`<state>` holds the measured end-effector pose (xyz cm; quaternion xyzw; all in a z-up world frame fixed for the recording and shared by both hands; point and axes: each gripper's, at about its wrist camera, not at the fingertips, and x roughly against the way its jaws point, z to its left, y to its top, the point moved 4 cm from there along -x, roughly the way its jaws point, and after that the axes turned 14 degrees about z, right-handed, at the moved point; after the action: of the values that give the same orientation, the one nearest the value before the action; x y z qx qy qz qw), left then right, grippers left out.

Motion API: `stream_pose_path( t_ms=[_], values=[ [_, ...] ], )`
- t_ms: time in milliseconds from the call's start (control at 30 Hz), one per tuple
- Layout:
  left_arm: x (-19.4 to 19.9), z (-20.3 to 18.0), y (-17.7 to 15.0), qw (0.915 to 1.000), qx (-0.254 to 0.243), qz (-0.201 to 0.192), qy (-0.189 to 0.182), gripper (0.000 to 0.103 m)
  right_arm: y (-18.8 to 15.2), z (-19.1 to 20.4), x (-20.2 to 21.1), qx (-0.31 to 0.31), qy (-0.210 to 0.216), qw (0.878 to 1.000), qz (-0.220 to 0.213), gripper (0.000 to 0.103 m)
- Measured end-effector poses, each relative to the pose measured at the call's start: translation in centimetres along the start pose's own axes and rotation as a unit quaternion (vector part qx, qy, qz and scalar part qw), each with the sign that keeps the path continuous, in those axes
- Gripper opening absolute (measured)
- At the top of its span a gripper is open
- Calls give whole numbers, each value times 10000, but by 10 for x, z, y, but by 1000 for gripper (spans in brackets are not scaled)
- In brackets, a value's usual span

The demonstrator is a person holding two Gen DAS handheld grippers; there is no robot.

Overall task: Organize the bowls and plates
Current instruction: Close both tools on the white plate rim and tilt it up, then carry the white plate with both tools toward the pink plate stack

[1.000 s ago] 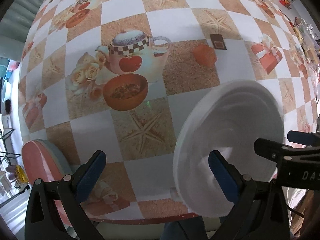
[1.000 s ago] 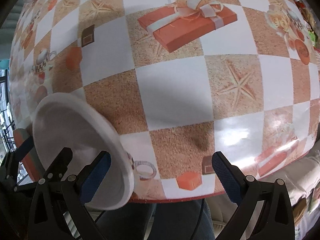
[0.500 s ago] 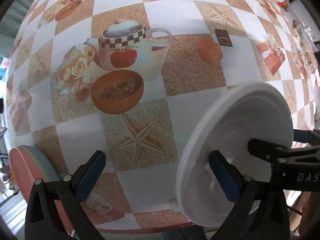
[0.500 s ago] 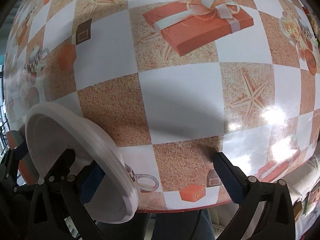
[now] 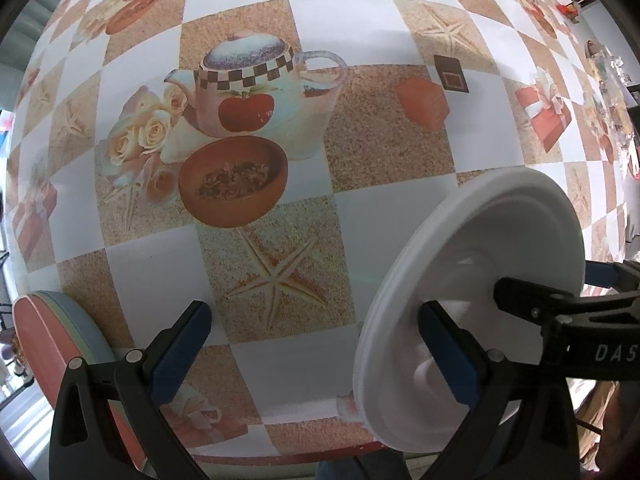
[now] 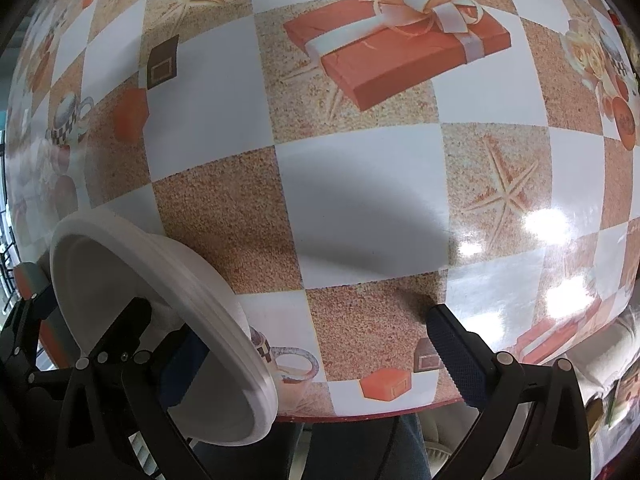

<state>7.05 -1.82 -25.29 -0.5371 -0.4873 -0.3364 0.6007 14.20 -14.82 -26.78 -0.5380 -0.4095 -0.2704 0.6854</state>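
Note:
A white plate (image 5: 480, 240) hangs tilted on edge over the table's near edge, between my two grippers. My left gripper (image 5: 312, 312) is open wide, and its right finger lies against the plate's face. In the right wrist view the same white plate (image 6: 120, 272) sits at the lower left. My right gripper (image 6: 320, 316) is also open wide, with its left finger at the plate's rim. The other gripper's black finger (image 6: 128, 320) reaches across the plate. I cannot tell exactly how the plate is gripped. A stack of pink, green and blue plates (image 5: 44, 344) stands at the far left.
The table (image 5: 400, 128) wears a glossy checked cloth printed with teapots, bowls, starfish and gift boxes. Its near edge (image 6: 380, 410) runs just behind the fingers. A person's trouser leg (image 6: 360, 448) shows below it. Small clutter (image 5: 612, 92) lies at the far right.
Both grippers, with the white plate between them, have drifted slightly forward over the table. The plate sits a little higher in the right wrist view. Both stayed wide open.

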Motion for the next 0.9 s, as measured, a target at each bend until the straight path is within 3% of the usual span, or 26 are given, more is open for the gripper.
stream_pose_path(
  t_ms=[67, 167, 267, 300, 333, 367, 500, 900],
  values=[
    [4, -6, 2, 10000, -23, -29, 88, 101, -3, 2, 3, 20, 44, 10000, -36, 97],
    [10, -17, 3, 9995, -217, -128, 185, 89, -9, 10, 6, 147, 97, 9998, -85, 81],
    [15, -29, 2, 9990, -406, -173, 115, 68, -12, 16, 8, 283, 196, 9993, -107, 64],
    [16, -32, 2, 9990, -425, -170, 14, 55, -13, 18, 8, 332, 292, 9990, -101, 52],
    [17, -34, 1, 9987, -441, -159, -178, 36, -14, 23, 8, 451, 469, 9979, -53, 34],
    [17, -36, 1, 9983, -402, -116, -410, 33, -16, 26, 5, 506, 430, 9978, 7, 28],
    [15, -34, 3, 9984, -266, -62, -504, 33, -22, 32, 3, 566, 289, 9980, -31, 28],
    [31, -15, -18, 9988, -183, -340, -303, 33, -44, 65, 2, 873, 16, 9960, -208, 28]
  ],
)
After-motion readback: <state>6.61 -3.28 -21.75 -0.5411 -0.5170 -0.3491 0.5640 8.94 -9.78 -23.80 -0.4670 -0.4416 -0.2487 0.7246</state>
